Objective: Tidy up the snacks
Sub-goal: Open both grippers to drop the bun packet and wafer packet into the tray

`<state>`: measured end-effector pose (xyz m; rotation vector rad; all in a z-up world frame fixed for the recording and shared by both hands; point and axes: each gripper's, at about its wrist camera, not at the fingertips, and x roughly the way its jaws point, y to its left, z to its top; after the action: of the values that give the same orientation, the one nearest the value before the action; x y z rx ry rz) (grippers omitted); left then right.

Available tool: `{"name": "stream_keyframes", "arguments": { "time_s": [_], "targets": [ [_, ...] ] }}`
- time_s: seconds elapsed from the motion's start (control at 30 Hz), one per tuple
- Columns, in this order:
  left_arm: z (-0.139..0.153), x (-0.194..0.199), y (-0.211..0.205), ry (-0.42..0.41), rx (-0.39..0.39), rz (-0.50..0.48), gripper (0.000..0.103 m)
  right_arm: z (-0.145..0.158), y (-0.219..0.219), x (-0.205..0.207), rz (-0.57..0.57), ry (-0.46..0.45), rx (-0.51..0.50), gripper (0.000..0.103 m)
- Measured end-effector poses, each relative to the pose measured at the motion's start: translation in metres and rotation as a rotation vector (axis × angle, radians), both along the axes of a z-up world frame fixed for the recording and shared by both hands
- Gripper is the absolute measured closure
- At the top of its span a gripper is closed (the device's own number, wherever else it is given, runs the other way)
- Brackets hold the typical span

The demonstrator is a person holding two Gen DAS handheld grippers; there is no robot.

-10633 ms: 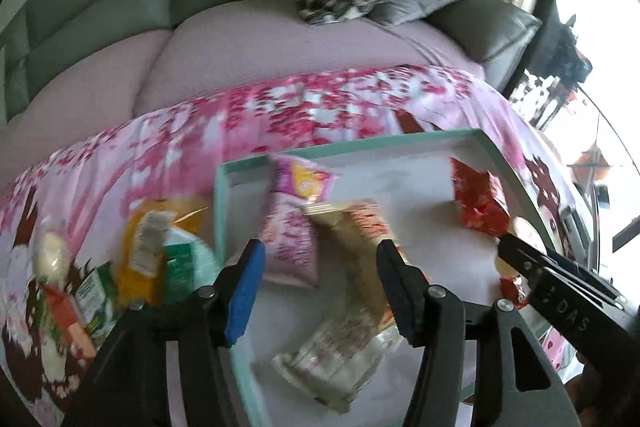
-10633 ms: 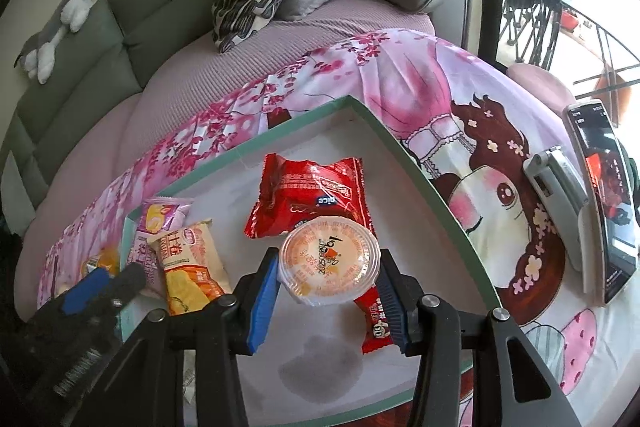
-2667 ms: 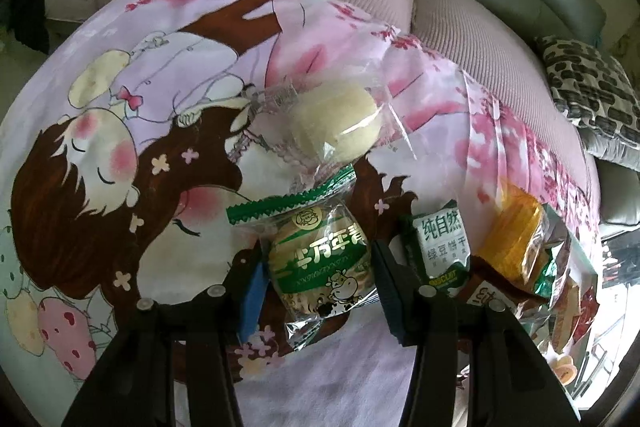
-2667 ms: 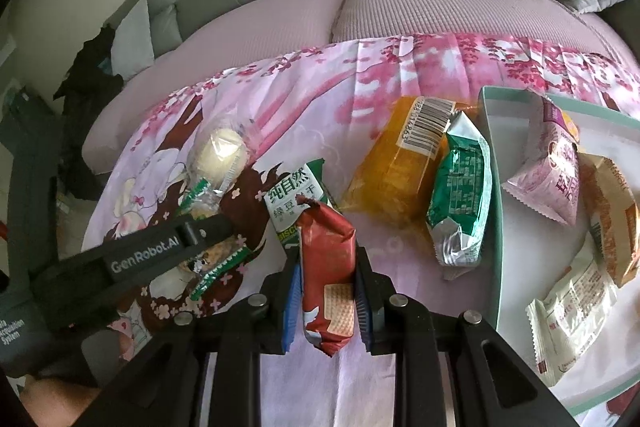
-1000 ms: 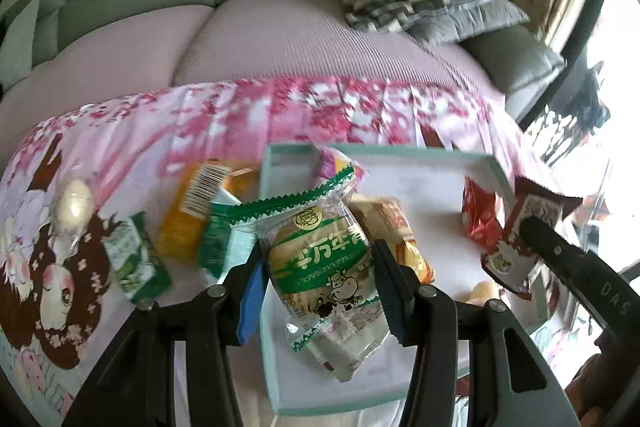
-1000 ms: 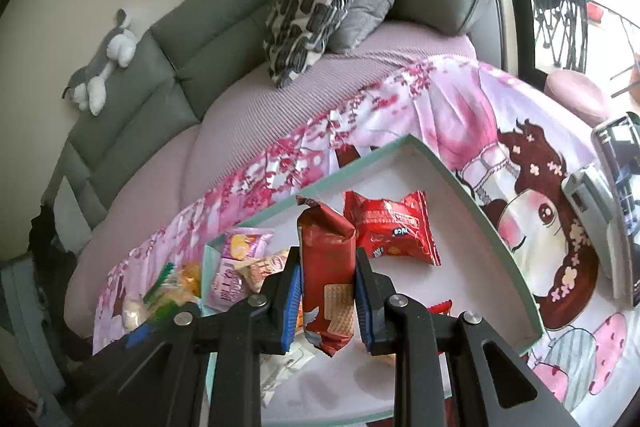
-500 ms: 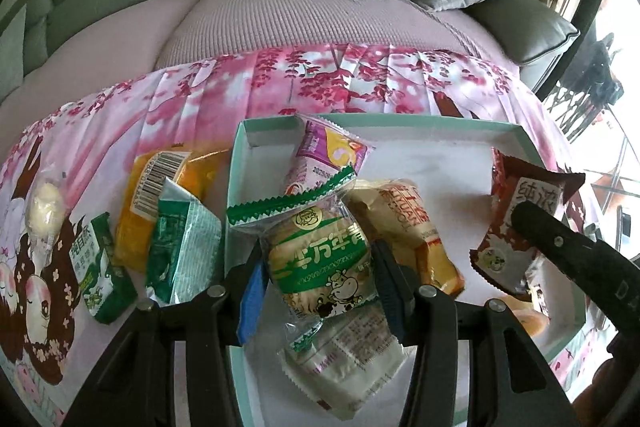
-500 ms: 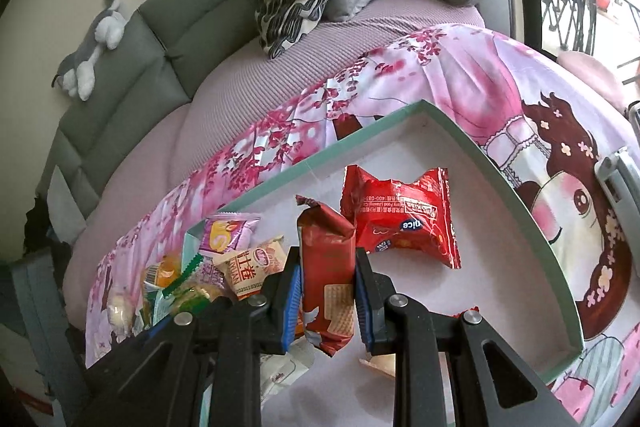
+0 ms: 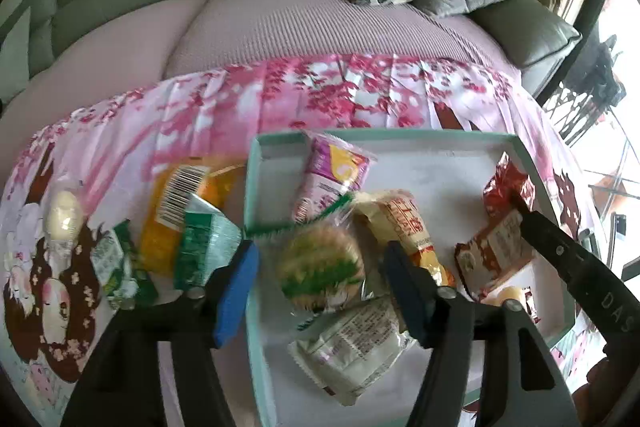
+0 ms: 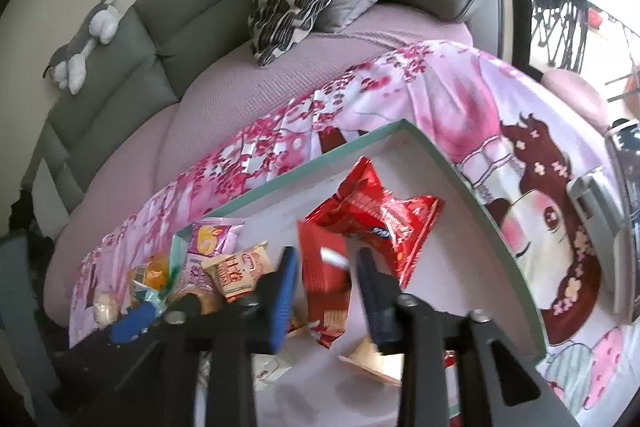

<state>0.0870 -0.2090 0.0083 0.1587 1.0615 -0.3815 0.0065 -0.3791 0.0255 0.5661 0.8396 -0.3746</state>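
Sofa w/ pink blanket (image 9: 200,131), teal tray (image 9: 251,187) on it. My left gripper (image 9: 318,269) just opened, green bun pack (image 9: 320,267) loose between jaws over tray; right gripper (image 10: 326,283) opened too, red snack pack (image 10: 324,279) slipping free.

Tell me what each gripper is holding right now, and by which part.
Nothing. Both have just been opening: the left gripper has let go of the green round-cake packet, the right gripper of the red wafer packet, both blurred between the jaws.

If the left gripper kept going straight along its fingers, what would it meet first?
Most likely the round green-and-white packaged cake, blurred between the left gripper's just-opened jaws, no pad touching it. Beneath it lies a pale snack packet on the teal-rimmed tray; depth is hard to judge.
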Motion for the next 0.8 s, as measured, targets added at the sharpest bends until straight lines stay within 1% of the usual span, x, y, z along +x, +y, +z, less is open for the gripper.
{"name": "stream_keyframes", "arguments": {
  "time_s": [0.03, 0.13, 0.17, 0.23, 0.27, 0.3, 0.33, 0.37, 0.43, 0.57, 0.7, 0.8],
  "targets": [
    [0.002, 0.0, 0.001, -0.003, 0.0, 0.004, 0.034, 0.0, 0.0, -0.001, -0.001, 0.004, -0.005, 0.045],
    [0.01, 0.003, 0.01, -0.019, -0.006, 0.028, 0.024, 0.0, 0.0, 0.0, -0.001, 0.02, -0.023, 0.045],
    [0.011, 0.004, 0.012, -0.027, -0.004, 0.035, 0.024, 0.0, 0.0, 0.0, 0.001, 0.024, -0.025, 0.044],
    [0.013, 0.007, 0.016, -0.038, 0.001, 0.051, 0.024, -0.002, 0.0, 0.002, 0.005, 0.041, -0.034, 0.034],
    [0.013, 0.009, 0.019, -0.041, 0.005, 0.065, 0.023, -0.003, 0.001, 0.002, 0.005, 0.048, -0.042, 0.024],
    [0.012, 0.011, 0.023, -0.043, 0.01, 0.082, 0.021, -0.004, 0.001, 0.003, 0.006, 0.058, -0.055, 0.019],
    [0.01, 0.014, 0.027, -0.046, 0.018, 0.108, 0.013, -0.004, 0.002, 0.004, 0.009, 0.071, -0.071, 0.017],
    [0.008, 0.015, 0.029, -0.05, 0.025, 0.128, 0.006, -0.005, 0.003, 0.005, 0.012, 0.083, -0.082, 0.016],
    [0.005, 0.018, 0.035, -0.065, 0.045, 0.164, 0.005, -0.009, 0.004, 0.007, 0.022, 0.114, -0.104, 0.014],
    [-0.002, 0.022, 0.041, -0.062, 0.075, 0.191, 0.003, -0.014, 0.004, 0.008, 0.024, 0.132, -0.097, 0.01],
    [-0.008, 0.024, 0.043, -0.063, 0.101, 0.201, 0.003, -0.014, 0.004, 0.007, 0.022, 0.137, -0.103, 0.0],
    [-0.009, 0.024, 0.043, -0.075, 0.11, 0.195, 0.003, -0.014, 0.006, 0.008, 0.026, 0.135, -0.109, 0.0]
  ]
}}
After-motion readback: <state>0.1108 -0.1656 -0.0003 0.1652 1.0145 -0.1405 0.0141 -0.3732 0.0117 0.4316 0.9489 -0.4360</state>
